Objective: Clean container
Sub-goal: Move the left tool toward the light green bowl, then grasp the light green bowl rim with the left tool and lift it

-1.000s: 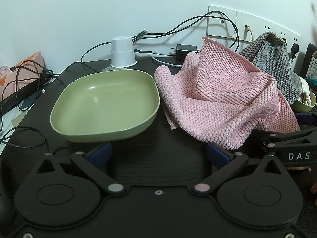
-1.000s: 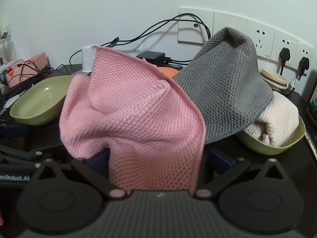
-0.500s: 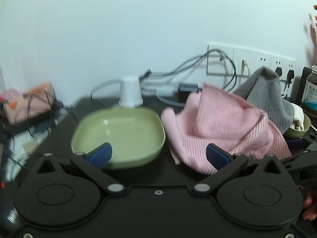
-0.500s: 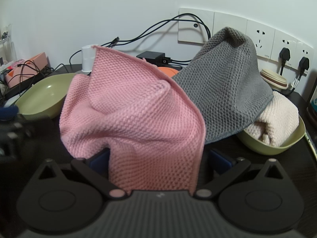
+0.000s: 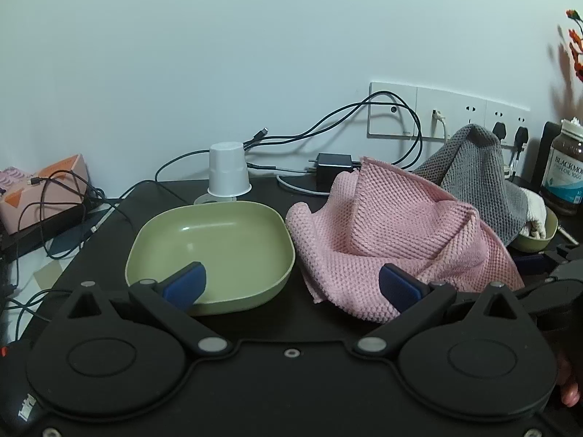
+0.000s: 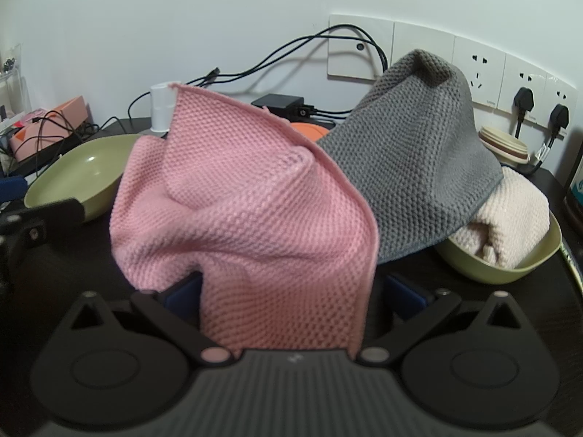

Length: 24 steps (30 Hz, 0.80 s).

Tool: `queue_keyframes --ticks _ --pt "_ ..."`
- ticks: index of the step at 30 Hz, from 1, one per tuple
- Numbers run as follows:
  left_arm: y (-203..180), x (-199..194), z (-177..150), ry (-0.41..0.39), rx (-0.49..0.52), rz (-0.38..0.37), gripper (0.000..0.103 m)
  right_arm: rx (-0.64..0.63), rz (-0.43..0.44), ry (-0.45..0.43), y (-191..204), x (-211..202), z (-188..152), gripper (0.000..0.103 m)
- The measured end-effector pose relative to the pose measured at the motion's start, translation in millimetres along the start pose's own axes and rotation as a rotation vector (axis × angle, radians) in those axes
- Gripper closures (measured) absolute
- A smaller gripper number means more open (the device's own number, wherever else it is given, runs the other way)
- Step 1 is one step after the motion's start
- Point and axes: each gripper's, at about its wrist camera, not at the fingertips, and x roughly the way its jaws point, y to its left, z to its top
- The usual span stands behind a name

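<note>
Draping over the right gripper [image 6: 291,296], the pink cloth [image 6: 251,211] hides its grip; the left gripper [image 5: 291,286] is held wide before the green dish [image 5: 218,240].

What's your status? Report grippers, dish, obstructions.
Left gripper open, empty, near the shallow green dish. Right gripper holds the pink waffle-weave cloth; closure hidden. Dish empty, nothing blocking it.

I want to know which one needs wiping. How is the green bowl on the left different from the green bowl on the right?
The left green bowl is empty, while the right green bowl holds a cream cloth. The left green bowl lies fully uncovered; the right green bowl is partly covered by a grey cloth. The left green bowl looks wide and shallow; the right green bowl's shape is mostly hidden. Both are the same pale green and sit on the dark table.
</note>
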Motion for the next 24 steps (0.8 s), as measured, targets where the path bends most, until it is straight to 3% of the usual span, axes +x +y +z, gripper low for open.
queue_keyframes --ticks 3,9,12,17,20,24 --pt "5.3 -1.0 1.9 -0.008 -0.018 -0.019 0.0 -0.001 0.001 0.0 0.1 0.1 -0.2 0.0" --pt "8.8 -7.7 6.2 -0.073 0.013 0.034 0.0 -0.023 -0.025 -0.006 2.8 -3.8 0.5 0.001" --pt "15.7 -9.5 14.3 -0.105 -0.003 -0.003 0.0 -0.047 -0.047 -0.03 6.9 -11.6 1.5 0.001" --pt "34.8 -11.5 26.5 -0.137 -0.066 -0.098 0.0 -0.049 -0.088 -0.124 11.3 -37.6 9.5 0.001" --pt "48.3 -11.5 34.1 -0.154 -0.093 -0.102 0.0 -0.049 -0.112 -0.204 12.9 -57.2 12.1 0.0" --pt "66.2 -10.2 42.8 -0.192 -0.117 -0.099 0.0 -0.059 -0.047 -0.299 15.7 -78.3 16.4 0.0"
